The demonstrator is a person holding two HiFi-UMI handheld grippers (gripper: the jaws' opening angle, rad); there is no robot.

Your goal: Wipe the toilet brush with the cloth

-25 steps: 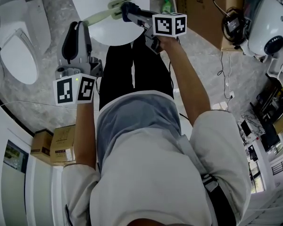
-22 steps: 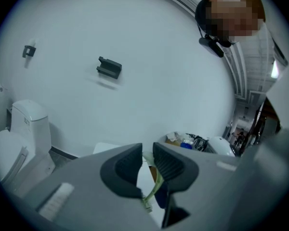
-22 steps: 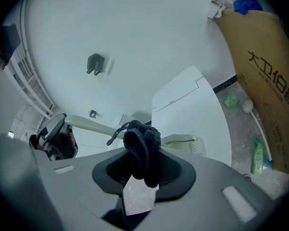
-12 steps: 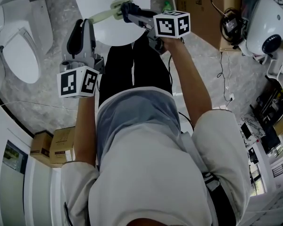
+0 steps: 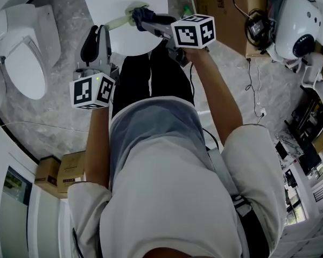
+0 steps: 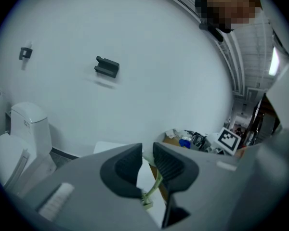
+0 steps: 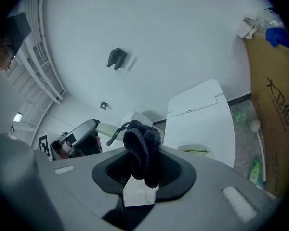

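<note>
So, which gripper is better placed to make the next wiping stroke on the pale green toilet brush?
Right. The right gripper is shut on the dark fuzzy cloth, next to the pale green toilet brush; the left gripper clamps its handle, likely just steadying.

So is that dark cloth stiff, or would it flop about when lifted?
Probably floppy: the cloth bunches and droops in soft folds where the right gripper pinches it. Its fuzzy surface looks grippy, so it's unlikely to slip.

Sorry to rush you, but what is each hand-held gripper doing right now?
Left hand-held gripper: closed on the toilet brush, at its handle.
Right hand-held gripper: closed on the cloth.
</note>
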